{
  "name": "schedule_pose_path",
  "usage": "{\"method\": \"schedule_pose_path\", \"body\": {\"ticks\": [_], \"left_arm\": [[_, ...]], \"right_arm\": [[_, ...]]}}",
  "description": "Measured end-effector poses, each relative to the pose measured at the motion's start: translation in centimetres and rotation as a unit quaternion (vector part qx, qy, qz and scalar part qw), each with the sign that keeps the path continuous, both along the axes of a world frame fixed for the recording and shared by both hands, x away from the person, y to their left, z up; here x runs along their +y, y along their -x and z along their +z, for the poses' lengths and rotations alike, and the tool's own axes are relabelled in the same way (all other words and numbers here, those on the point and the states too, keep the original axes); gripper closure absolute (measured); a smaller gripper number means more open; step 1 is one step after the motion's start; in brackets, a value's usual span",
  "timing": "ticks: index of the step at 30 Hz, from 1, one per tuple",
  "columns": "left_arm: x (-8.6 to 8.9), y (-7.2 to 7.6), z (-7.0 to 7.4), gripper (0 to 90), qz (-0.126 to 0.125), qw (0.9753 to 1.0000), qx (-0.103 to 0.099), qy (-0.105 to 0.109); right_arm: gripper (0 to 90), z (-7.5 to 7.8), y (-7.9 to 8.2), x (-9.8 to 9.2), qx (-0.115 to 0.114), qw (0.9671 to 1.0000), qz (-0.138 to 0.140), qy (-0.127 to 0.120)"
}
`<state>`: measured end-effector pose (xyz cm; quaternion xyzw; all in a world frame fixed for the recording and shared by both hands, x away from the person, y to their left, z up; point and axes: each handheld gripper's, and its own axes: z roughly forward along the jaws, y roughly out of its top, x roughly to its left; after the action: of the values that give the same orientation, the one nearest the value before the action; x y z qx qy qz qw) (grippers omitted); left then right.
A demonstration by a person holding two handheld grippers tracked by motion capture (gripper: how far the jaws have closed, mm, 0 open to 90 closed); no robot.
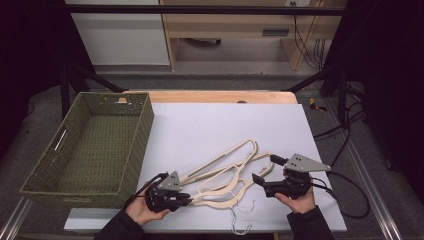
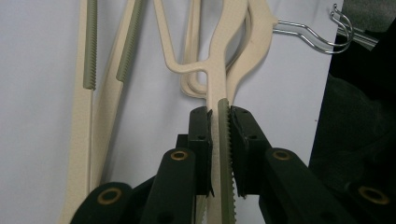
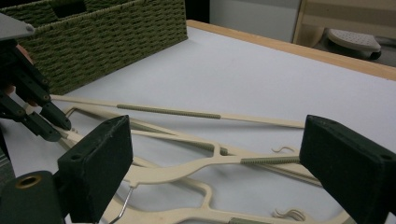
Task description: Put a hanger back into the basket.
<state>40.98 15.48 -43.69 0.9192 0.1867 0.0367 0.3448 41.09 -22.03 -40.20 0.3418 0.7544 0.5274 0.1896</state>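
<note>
Left gripper (image 1: 186, 199) clamped on the thin arm of a cream hanger (image 2: 219, 84), black jaws pressed to either side of its ribbed green strip, at the near left of the white board (image 1: 210, 125). Right gripper (image 1: 264, 172) spread wide, jaws well apart and holding nothing, poised just over the right end of the hangers (image 1: 225, 175). Cream plastic hangers heaped together at the near middle of the board, arms fanning toward the far right, metal hooks (image 1: 240, 220) curling toward the near edge. Left hand (image 1: 145, 210) and right hand (image 1: 297, 200) entering from the near side, dark sleeves at both wrists. White board laid over a wooden table (image 1: 220, 96), a strip of bare wood showing along the far edge. Woven green basket (image 1: 45, 170) standing at the left, its right wall touching the board, nothing visible inside. Grey floor beyond the table, a pale wooden cabinet (image 1: 240, 25) and a white panel (image 1: 120, 35) against the far wall, black cables (image 1: 307, 45) hanging at the far right. Dark frame bars crossing the far top and slanting down at both sides. More cable (image 1: 350, 200) trailing off the right gripper across the near right corner.
</note>
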Motion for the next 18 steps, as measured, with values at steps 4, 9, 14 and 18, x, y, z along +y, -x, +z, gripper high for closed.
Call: {"method": "schedule_pose_path", "body": {"ticks": [4, 9, 14, 18], "left_arm": [[-0.2, 0.4, 0.4, 79.3, 0.007, 1.0000, -0.006, 0.002], [-0.7, 1.1, 0.8, 79.3, 0.031, 0.9994, -0.005, 0.014], [-0.7, 1.5, 1.2, 79.4, 0.047, 0.9985, -0.009, 0.026], [-0.7, 1.7, 1.3, 79.4, 0.058, 0.9976, -0.011, 0.037]], "right_arm": [[11.9, -0.1, 0.1, 0.5, 0.006, 1.0000, 0.003, 0.002], [18.6, -0.3, 0.4, 1.6, 0.017, 0.9997, 0.011, 0.015], [28.3, -0.8, 1.0, 2.8, 0.033, 0.9990, 0.014, 0.026], [35.9, -1.6, 1.4, 4.0, 0.061, 0.9961, 0.026, 0.059]]}}
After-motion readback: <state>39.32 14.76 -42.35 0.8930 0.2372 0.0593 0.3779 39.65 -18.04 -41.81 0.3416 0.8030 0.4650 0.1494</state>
